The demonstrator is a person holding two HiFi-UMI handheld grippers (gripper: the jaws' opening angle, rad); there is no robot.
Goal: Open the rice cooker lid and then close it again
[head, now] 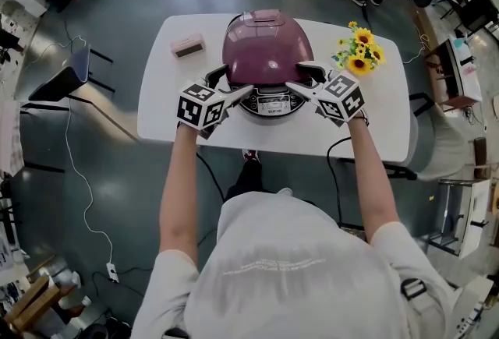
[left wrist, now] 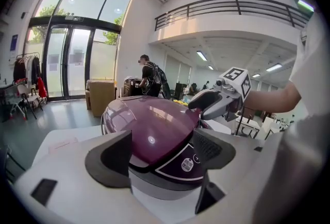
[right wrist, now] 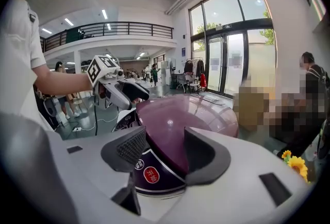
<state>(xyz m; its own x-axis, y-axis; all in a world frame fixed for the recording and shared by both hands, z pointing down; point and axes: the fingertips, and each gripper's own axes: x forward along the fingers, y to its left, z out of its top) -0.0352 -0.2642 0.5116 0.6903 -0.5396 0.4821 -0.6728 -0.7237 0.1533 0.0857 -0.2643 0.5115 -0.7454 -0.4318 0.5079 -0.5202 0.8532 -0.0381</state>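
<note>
The rice cooker (head: 265,49) with its purple domed lid (left wrist: 149,127) down stands mid-table, its control panel (head: 269,102) facing me. My left gripper (head: 234,80) is at the cooker's front left, and in its own view (left wrist: 162,153) the jaws stand wide either side of the lid's front edge without visibly pressing. At the front right, my right gripper (head: 296,76) straddles the lid's front corner (right wrist: 165,153), above a red round button (right wrist: 150,174). One of its pads lies close to the dome, the other over the panel, and a gap still shows.
The cooker stands on a white table (head: 171,111), with a small pink box (head: 188,46) at the back left and sunflowers (head: 359,51) at the back right. A chair (head: 66,76) stands off the left side. A person (left wrist: 149,76) stands in the background.
</note>
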